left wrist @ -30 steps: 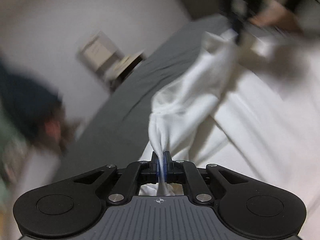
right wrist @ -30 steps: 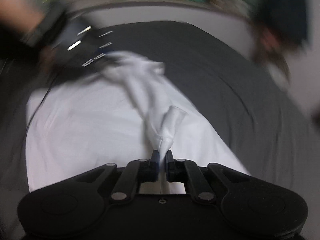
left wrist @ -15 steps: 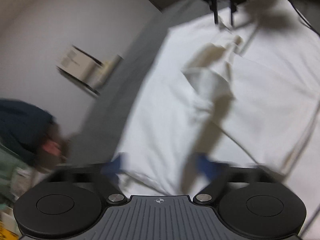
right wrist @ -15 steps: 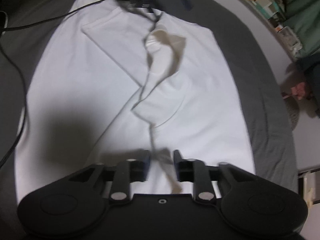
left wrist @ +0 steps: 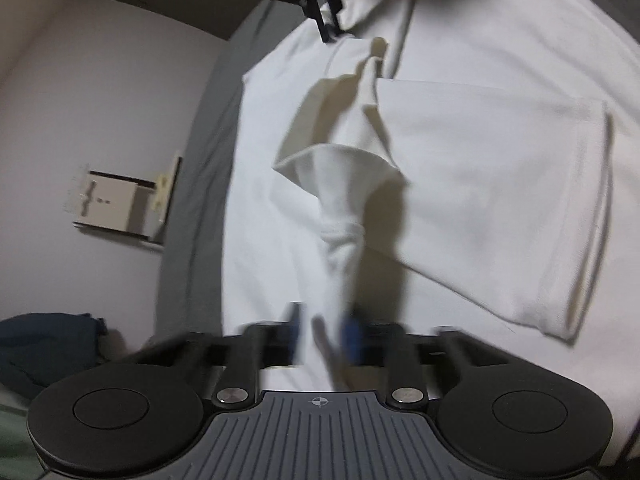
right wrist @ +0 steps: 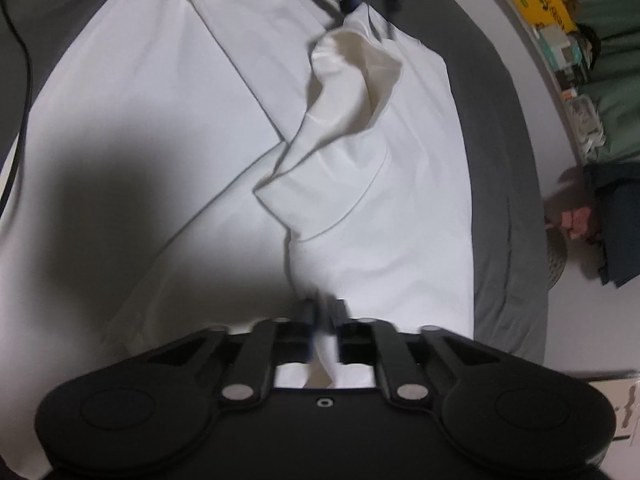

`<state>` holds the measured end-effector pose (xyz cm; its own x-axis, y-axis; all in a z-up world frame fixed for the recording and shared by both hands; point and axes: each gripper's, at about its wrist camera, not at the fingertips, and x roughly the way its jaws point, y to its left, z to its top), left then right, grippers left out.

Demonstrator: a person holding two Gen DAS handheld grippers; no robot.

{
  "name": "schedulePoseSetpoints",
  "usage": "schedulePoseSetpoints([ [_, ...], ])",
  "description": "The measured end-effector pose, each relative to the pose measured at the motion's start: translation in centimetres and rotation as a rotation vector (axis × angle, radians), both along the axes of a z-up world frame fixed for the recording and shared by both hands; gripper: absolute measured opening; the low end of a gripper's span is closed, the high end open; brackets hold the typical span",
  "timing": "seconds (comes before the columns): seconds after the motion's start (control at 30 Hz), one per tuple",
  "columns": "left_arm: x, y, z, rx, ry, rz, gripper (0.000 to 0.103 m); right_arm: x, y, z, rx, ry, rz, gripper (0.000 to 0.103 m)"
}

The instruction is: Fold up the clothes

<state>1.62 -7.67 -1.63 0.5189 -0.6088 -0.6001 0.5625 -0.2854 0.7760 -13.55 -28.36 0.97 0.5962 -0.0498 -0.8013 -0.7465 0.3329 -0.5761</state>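
Half a second back both sets of jaws stood apart over the cloth; they have just been closing, and now each pinches a fold of the white garment [left wrist: 480, 184]. At lower centre of the left wrist view the left gripper [left wrist: 326, 340], blurred, clamps a twisted rope of fabric that runs up the frame to a flared, open sleeve mouth. At lower centre of the right wrist view the right gripper [right wrist: 325, 320] is closed on a thin pleat of the same garment [right wrist: 192, 92], and a raised ridge of cloth climbs from it toward the top of the frame.

That garment lies spread on a grey bed [right wrist: 504, 168], its long axis running from the bottom to the top of both views. In the right wrist view a grey margin shows beyond the cloth's right edge, then pale floor. In the left wrist view a narrow grey strip of bed [left wrist: 188, 216] borders the cloth's left edge, with pale floor and a cardboard box [left wrist: 116, 204] beyond.

It is plain white, mostly flat, with a hemmed panel folded across at the right of the left wrist view. A dark shadow falls on its left half in the right wrist view. Black cable [right wrist: 28, 60] crosses the upper left corner there. Dark clothing [right wrist: 616, 224] sits at the right edge.
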Motion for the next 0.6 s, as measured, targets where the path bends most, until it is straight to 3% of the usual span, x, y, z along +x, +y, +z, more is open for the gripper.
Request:
schedulePoseSetpoints([
  [0.1, 0.0, 1.3, 0.6, -0.008, -0.019, -0.014, 0.004, -0.3, -0.7, 1.1, 0.003, -0.081, 0.007, 0.005],
  [0.2, 0.2, 2.3, 0.8, -0.005, -0.01, 0.008, 0.004, -1.0, -1.6, 1.3, -0.023, -0.104, 0.013, 0.003],
  [0.33, -0.3, 3.0, 0.4, 0.035, 0.073, 0.002, 0.004, -0.4, -1.3, 0.4, 0.027, 0.039, -0.046, 0.003],
  [0.43, -0.5, 3.2, 0.2, 0.044, 0.079, 0.021, 0.005, 0.0, -1.4, 0.6, 0.067, 0.081, -0.085, 0.006],
  [0.5, -0.4, 3.5, 0.3, 0.036, 0.089, 0.038, 0.014, 0.6, -2.0, 1.5, 0.148, 0.097, -0.158, 0.009],
  [0.53, -0.3, 3.8, 0.5, 0.028, 0.095, 0.05, 0.018, 0.9, -2.4, 2.0, 0.194, 0.105, -0.204, 0.016],
  [0.6, 0.3, 4.1, 1.0, -0.002, 0.116, 0.086, 0.037, 1.9, -3.8, 3.1, 0.324, 0.124, -0.325, 0.021],
])
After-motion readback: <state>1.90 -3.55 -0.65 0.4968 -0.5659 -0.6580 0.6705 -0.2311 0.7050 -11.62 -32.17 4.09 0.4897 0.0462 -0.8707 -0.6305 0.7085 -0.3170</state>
